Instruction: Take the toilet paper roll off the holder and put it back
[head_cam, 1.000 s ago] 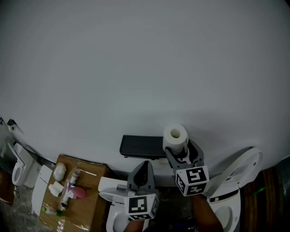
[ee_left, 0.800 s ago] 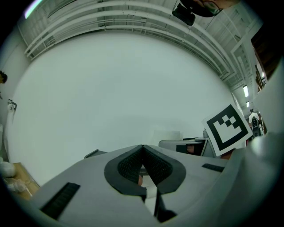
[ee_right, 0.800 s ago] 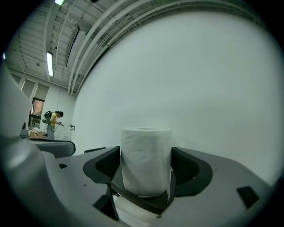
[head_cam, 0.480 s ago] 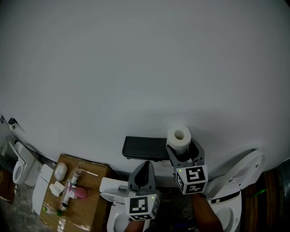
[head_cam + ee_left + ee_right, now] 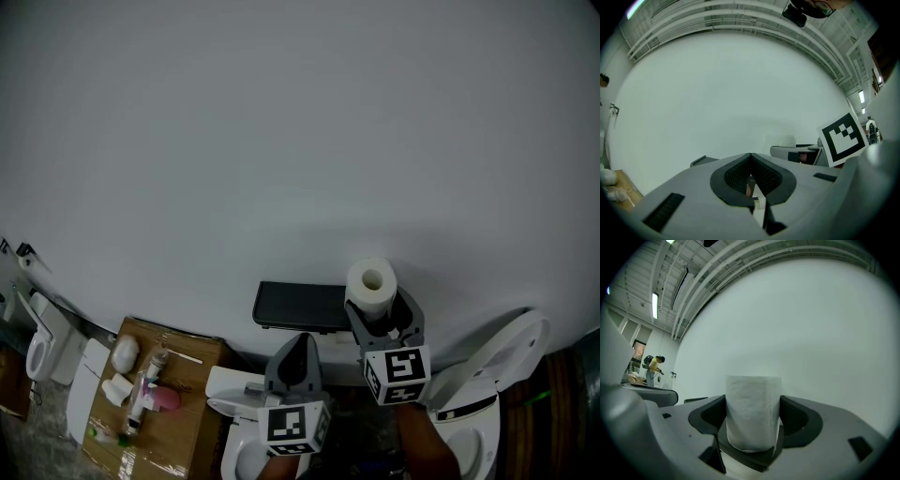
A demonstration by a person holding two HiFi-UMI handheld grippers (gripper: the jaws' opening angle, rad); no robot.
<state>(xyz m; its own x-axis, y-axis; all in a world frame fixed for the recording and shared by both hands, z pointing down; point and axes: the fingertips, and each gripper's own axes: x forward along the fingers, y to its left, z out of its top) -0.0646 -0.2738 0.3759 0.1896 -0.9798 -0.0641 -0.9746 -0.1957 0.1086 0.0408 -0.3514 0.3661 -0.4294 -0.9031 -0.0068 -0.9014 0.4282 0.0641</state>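
A white toilet paper roll [image 5: 370,285] stands upright between the jaws of my right gripper [image 5: 378,316], just right of the black wall holder [image 5: 295,305] and in front of the white wall. In the right gripper view the roll [image 5: 753,401] fills the gap between the two dark pads [image 5: 802,420], and the right gripper [image 5: 753,425] is shut on it. Below the holder, my left gripper [image 5: 298,354] points at the wall. Its jaws meet at the tips, and the left gripper [image 5: 751,160] holds nothing.
A cardboard sheet [image 5: 192,398] with small toiletries lies at the lower left. White toilets stand below: one under my left gripper [image 5: 223,394], one with its lid raised at the right [image 5: 497,361], another at the far left [image 5: 42,347]. A distant person [image 5: 652,366] stands at the left.
My right gripper has carried the roll a little to the right, away from the holder's end, then held still. The left gripper has barely moved.
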